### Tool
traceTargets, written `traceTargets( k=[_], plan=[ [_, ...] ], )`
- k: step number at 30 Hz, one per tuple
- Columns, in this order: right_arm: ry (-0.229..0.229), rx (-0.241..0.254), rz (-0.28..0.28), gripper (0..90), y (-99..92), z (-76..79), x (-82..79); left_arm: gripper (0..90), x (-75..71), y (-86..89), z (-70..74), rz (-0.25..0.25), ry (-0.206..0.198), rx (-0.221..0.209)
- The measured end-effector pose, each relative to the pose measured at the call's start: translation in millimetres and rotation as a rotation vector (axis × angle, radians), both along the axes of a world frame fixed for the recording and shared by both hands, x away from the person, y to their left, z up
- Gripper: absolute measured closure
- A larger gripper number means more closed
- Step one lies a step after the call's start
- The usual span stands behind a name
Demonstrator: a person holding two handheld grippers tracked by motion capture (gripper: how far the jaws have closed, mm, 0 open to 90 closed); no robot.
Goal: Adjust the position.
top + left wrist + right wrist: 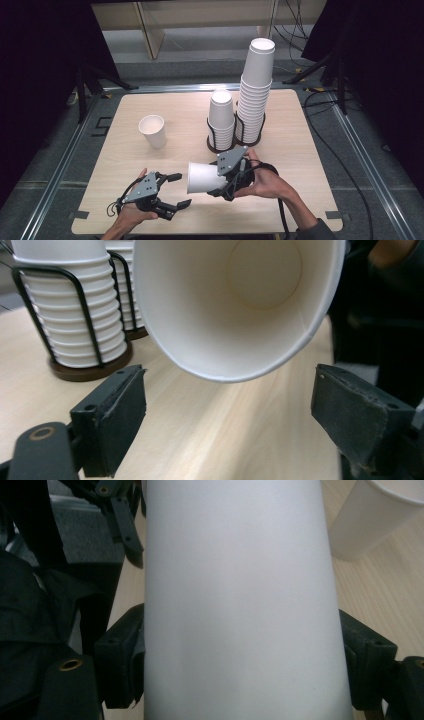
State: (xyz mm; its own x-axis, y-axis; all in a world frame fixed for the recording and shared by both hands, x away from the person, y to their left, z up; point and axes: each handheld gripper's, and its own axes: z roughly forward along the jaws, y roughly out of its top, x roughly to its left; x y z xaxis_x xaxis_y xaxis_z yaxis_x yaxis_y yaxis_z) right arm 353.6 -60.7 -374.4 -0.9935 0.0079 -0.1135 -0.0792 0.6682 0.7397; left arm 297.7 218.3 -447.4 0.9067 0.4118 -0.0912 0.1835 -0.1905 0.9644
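While the high view looks down on the pale wooden table [150, 170], the right gripper [220, 181] has a white paper cup [202, 177] clamped on its side, mouth facing the left gripper [176, 190], just above the near part of the table. That left gripper sits beside it with jaws spread, nothing between them. Behind, a short stack of white paper cups [221, 117] and a tall stack of white paper cups [256, 90] stand in a black wire holder [240, 137], and a lone upright white paper cup [152, 131] waits to the left, well apart.

Over to the left gripper view: both black pads [117, 410] stand wide apart, released, and the held cup's open mouth [240, 305] hangs just beyond and above them, untouched by either pad. The wire holder with its stacks [75, 315] shows at the back left.

Now the right gripper view: the cup's white wall [240, 605] runs straight up between the jaws, both pads [122, 655] pressing on its sides, a firm grasp. The lone cup [375, 520] peeks in at top right, and the left gripper's jaw shows at top left.
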Motion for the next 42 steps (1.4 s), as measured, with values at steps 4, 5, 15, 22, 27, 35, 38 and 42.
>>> traceTargets(
  k=[4, 5, 15, 22, 27, 35, 38, 42],
  plan=[
    [0.016, 0.052, 0.010, 23.0, 0.5, 0.7, 0.3, 14.2, -0.5, -2.8, -1.2, 0.000, 0.019, -0.020],
    [0.030, 0.056, 0.010, 23.0, 1.3, 0.1, -0.2, 14.2, -0.2, -4.0, -1.9, -0.003, 0.018, -0.042],
    [0.052, 0.093, 0.046, 22.9, 8.7, -7.6, -1.1, 13.4, -1.0, -3.6, 1.7, 0.019, 0.063, -0.137],
    [0.108, 0.126, 0.070, 22.8, 13.1, -15.1, -1.5, 9.0, -2.6, -5.1, 3.3, -0.001, 0.075, -0.180],
    [0.118, 0.126, 0.098, 22.8, 19.1, -22.2, -3.0, 5.9, -2.9, -8.2, 3.0, -0.012, 0.061, -0.209],
    [0.142, 0.142, 0.112, 22.7, 22.7, -28.3, -2.8, 5.9, -4.8, -7.5, 4.3, -0.002, 0.052, -0.189],
    [0.149, 0.140, 0.116, 22.6, 22.9, -30.2, -2.1, 7.9, -4.5, -6.8, 4.6, -0.007, 0.035, -0.173],
    [0.170, 0.144, 0.099, 22.0, 22.5, -31.9, -0.9, 10.6, -4.7, -6.7, 5.6, -0.006, 0.026, -0.176]
  ],
)
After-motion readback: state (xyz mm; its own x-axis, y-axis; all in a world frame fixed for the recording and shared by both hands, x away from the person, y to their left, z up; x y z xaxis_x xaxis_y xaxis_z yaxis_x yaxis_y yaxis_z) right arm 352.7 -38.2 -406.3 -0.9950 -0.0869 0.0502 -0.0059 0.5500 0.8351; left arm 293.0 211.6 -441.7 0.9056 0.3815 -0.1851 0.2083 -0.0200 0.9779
